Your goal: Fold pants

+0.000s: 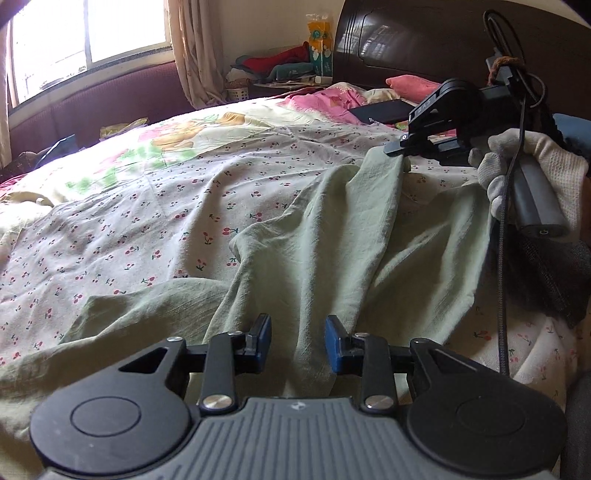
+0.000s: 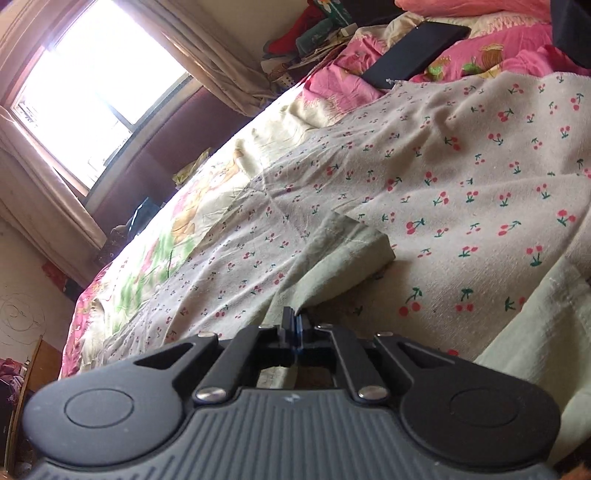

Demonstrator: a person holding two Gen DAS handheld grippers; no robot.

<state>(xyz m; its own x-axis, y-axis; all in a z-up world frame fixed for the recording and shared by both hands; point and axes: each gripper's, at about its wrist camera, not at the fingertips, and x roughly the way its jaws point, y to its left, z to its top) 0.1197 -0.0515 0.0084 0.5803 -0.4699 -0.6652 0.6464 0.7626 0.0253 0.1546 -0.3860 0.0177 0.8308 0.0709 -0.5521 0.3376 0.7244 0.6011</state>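
Observation:
Pale green pants [image 1: 314,240] lie crumpled on a cherry-print sheet [image 1: 147,221] over the bed. My left gripper [image 1: 298,341] hovers low over the near part of the pants, blue pads apart, a ridge of cloth showing in the gap without being pressed. At the upper right a gloved hand [image 1: 532,177] holds my right gripper [image 1: 397,149], which is shut on an edge of the pants and lifts it slightly. In the right wrist view the right gripper [image 2: 295,319] has its fingers together on the pants' hem [image 2: 332,266].
A black flat device [image 1: 384,110] [image 2: 413,48] lies on pink bedding near a dark headboard [image 1: 424,33]. A cable [image 1: 502,258] hangs from the right gripper. Clutter sits on a bedside stand [image 1: 280,70]. A window [image 1: 85,37] and curtains are at the left.

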